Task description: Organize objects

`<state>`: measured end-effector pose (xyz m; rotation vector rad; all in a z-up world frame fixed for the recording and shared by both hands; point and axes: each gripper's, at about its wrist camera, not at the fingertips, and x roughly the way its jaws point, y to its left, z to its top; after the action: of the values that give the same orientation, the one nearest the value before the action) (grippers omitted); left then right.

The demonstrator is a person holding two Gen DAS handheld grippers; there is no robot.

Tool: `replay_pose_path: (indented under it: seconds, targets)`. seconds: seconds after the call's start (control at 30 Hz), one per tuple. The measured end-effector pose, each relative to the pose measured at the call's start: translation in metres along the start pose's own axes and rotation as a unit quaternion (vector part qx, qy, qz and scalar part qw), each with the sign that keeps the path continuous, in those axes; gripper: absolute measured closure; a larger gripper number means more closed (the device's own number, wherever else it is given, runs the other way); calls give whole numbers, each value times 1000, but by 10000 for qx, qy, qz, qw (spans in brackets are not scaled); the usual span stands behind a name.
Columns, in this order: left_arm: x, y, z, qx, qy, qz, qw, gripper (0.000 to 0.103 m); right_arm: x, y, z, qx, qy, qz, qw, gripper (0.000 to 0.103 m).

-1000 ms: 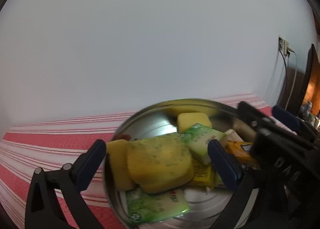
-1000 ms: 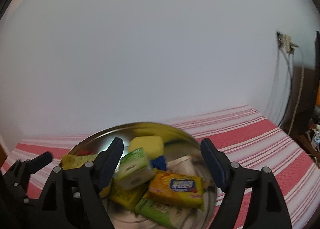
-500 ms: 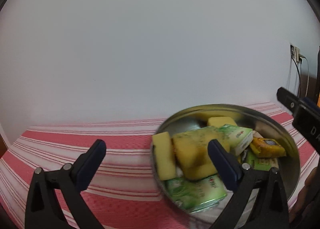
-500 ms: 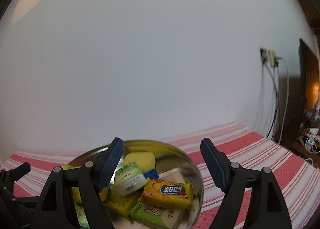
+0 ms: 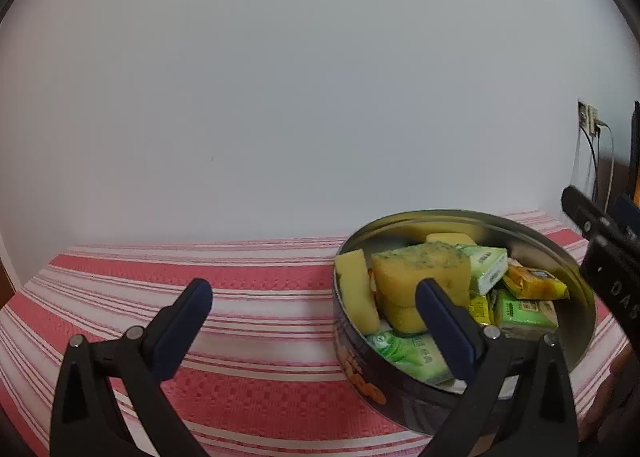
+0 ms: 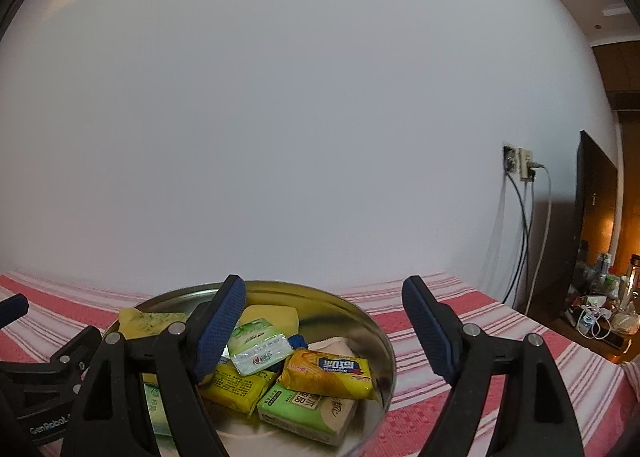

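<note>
A round metal tin (image 5: 576, 281) (image 6: 360, 309) stands on a red and white striped cloth (image 5: 260, 297). It holds yellow sponges (image 5: 420, 277), green tissue packs (image 5: 524, 313) (image 6: 260, 345) and an orange snack pack (image 6: 332, 371) (image 5: 532, 285). My left gripper (image 5: 312, 321) is open and empty, raised to the left of the tin, its right finger in front of the sponges. My right gripper (image 6: 324, 333) is open and empty, above the tin's right half.
A plain white wall (image 6: 320, 117) runs behind the table. A wall socket with hanging cables (image 6: 520, 169) and a cluttered dark shelf (image 6: 600, 309) are at the right. The striped cloth (image 6: 480, 329) extends to the right of the tin.
Both grippers have pulled back and risen from the tin. The left one has shifted left, so the tin now sits at its right. Both stay open and empty.
</note>
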<state>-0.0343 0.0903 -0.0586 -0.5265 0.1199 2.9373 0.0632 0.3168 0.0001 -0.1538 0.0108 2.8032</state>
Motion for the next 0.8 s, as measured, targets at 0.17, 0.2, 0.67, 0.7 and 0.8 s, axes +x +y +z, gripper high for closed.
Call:
replay_pose_path:
  seconds: [0.17,0.2,0.67,0.7,0.8]
  targets:
    - [-9,-5,-2,128,-99,-82,9998,0,-18,-8,1,260,-171,-22,9995,20]
    - [-10,-6,-2,136,-103,-115,9998,0,-20,-8,2,268,-180,-24,9995,20]
    - [-18,-2,-6,-8,-102,-212,9997,0,-44,3,3,354,-509,-226,9978,1]
    - [-19,-2,-6,-2,-116,-208,9997,0,-44,3,4,370,-502,-260,9977,1]
    - [-20,-1,-7,-23,-147,-229,9996,0,-46,6,4,394,-523,-350,9972,1]
